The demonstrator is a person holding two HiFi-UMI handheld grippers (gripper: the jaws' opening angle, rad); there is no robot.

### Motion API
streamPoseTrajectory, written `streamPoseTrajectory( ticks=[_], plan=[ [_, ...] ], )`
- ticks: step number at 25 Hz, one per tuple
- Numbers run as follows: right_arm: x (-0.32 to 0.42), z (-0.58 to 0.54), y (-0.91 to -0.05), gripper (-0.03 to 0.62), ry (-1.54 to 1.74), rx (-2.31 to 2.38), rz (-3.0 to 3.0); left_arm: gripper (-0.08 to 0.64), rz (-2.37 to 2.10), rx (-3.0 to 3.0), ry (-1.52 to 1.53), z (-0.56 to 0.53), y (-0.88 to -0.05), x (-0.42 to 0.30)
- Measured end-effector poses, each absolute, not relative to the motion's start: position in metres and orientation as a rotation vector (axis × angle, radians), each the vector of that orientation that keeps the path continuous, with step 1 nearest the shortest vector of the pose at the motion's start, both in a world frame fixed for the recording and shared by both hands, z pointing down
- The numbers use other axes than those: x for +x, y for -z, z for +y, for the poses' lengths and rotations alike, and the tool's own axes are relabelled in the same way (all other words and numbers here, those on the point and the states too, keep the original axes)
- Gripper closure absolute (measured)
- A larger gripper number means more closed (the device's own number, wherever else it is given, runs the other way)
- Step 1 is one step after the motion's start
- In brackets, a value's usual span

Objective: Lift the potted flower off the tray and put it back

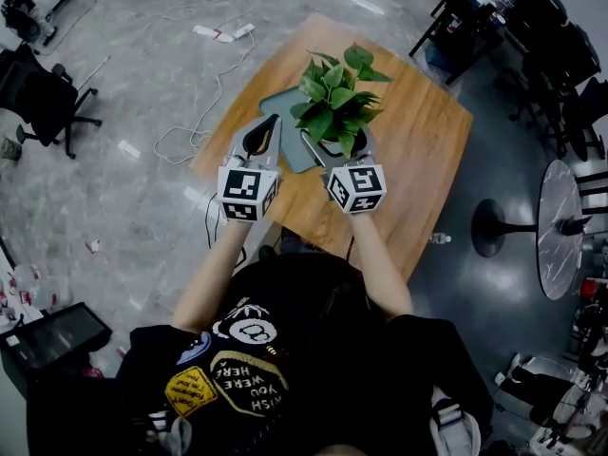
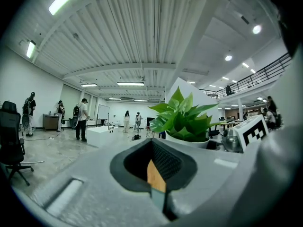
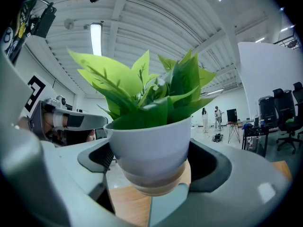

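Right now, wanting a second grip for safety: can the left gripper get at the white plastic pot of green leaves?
Probably yes, once opened: the left gripper, shut and empty, sits beside the white plastic pot with nothing between them, though the right gripper clasps its sides.

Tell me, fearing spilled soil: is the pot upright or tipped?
Upright: the pot sits level in the right gripper, leaves pointing up.
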State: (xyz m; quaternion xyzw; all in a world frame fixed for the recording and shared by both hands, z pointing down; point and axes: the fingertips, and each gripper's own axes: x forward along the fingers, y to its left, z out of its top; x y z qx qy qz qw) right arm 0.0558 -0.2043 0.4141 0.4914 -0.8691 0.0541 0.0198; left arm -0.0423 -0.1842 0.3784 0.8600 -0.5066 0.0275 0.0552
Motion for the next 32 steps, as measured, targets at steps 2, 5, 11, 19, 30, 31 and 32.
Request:
streamPoseTrajectory(
  ticks=[2,5,11,19,30,31,32],
  plan=[
    [0.056,-0.206,-0.417,0.101,-0.166,1.511,-2.700,0.557,-1.547,2.599,-0.081,-0.185,-0.381,-0.044],
    [0.058,-0.211,-0.424,0.101,-0.167,1.493,-2.704,0.557,-1.558,2.584,-0.083,-0.186,-0.388,-0.043],
    [0.059,-0.232,-0.447,0.101,-0.167,1.477,-2.719,0.557,-1.570,2.565,-0.116,-0.199,-0.418,-0.037],
    [0.043,-0.283,-0.498,0.101,-0.192,1.437,-2.729,0.558,-1.563,2.572,-0.182,-0.244,-0.456,-0.052],
    [0.029,-0.346,-0.637,0.101,-0.262,1.389,-2.681,0.558,-1.561,2.514,-0.225,-0.281,-0.529,-0.069],
    [0.030,-0.348,-0.652,0.101,-0.279,1.398,-2.671,0.558,-1.565,2.501,-0.224,-0.282,-0.537,-0.073],
    [0.031,-0.351,-0.667,0.101,-0.298,1.411,-2.660,0.558,-1.571,2.488,-0.224,-0.282,-0.545,-0.077]
  ],
)
